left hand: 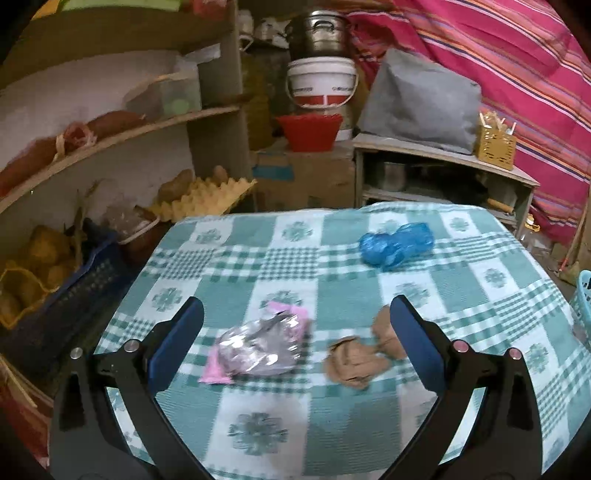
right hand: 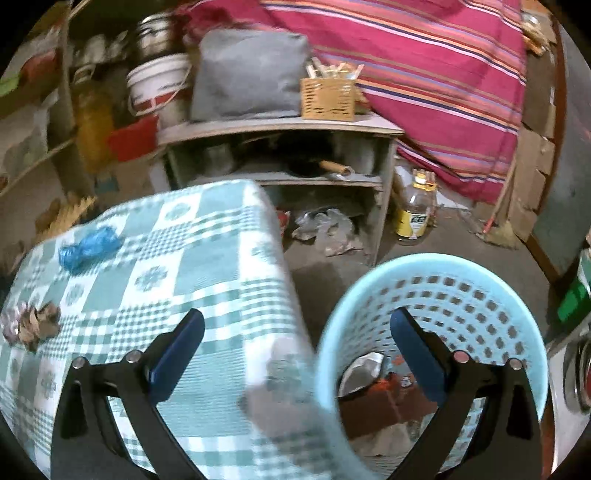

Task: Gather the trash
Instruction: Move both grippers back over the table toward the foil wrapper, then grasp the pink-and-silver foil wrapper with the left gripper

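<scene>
**Both grippers hovering empty, trash waiting on the worktop**

The left gripper (left hand: 295, 343) is hanging over the checked worktop (left hand: 332, 424), jaws spread wide and holding nothing. Between them a clear wrapper (left hand: 258, 347) is lying, with crumpled brown paper (left hand: 354, 358) just beside it at 3 o'clock and a blue bag (left hand: 397, 243) farther off at 1 o'clock. The right gripper (right hand: 297, 354), jaws spread too, is hovering above the basket (right hand: 369, 280), where some trash (right hand: 364, 369) is lying.

Home storeroom-kitchen: shelves of potatoes (left hand: 40, 258), cooking pot (left hand: 319, 31), egg trays (left hand: 207, 195).
</scene>
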Demonstrator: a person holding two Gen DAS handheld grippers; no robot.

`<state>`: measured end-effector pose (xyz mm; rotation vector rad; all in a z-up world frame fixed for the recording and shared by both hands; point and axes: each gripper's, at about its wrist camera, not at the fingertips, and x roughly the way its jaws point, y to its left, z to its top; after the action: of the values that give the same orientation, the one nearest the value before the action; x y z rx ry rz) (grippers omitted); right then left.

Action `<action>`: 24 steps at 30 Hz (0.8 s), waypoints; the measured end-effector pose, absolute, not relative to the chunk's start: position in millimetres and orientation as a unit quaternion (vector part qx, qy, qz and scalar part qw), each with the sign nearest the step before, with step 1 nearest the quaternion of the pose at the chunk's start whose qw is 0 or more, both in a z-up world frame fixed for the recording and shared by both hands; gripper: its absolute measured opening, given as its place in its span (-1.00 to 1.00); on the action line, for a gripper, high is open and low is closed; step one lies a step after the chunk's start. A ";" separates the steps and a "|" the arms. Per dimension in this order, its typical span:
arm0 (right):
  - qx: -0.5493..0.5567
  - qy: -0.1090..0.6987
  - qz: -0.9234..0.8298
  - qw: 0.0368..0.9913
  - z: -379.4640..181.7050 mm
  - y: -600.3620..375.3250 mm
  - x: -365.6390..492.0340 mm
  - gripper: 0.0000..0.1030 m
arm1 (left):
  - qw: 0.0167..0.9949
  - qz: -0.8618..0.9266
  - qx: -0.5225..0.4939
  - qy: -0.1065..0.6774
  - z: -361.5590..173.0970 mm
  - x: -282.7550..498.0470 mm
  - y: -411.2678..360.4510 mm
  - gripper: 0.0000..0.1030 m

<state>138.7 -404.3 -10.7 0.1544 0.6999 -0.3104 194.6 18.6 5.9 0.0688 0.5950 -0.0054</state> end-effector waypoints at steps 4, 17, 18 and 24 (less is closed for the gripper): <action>0.064 0.352 -0.141 0.923 -15.9 -386.6 151.2 0.91 | 0.951 -0.002 0.028 0.308 -3.8 196.3 40.1 0.89; 0.066 0.370 -0.132 0.917 -25.5 -367.3 168.7 0.91 | 0.919 -0.056 0.050 0.387 -50.8 202.9 58.5 0.89; 0.069 0.371 -0.130 0.917 -26.4 -367.0 169.9 0.91 | 0.916 -0.056 0.051 0.394 -55.4 207.4 58.7 0.89; 0.066 0.376 -0.122 0.916 -31.1 -359.2 175.9 0.91 | 0.909 -0.045 0.068 0.408 -70.1 232.0 57.5 0.89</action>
<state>175.9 -359.2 -31.1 0.1368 0.7742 -0.2517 232.0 57.5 -70.1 0.1403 0.8421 -0.0928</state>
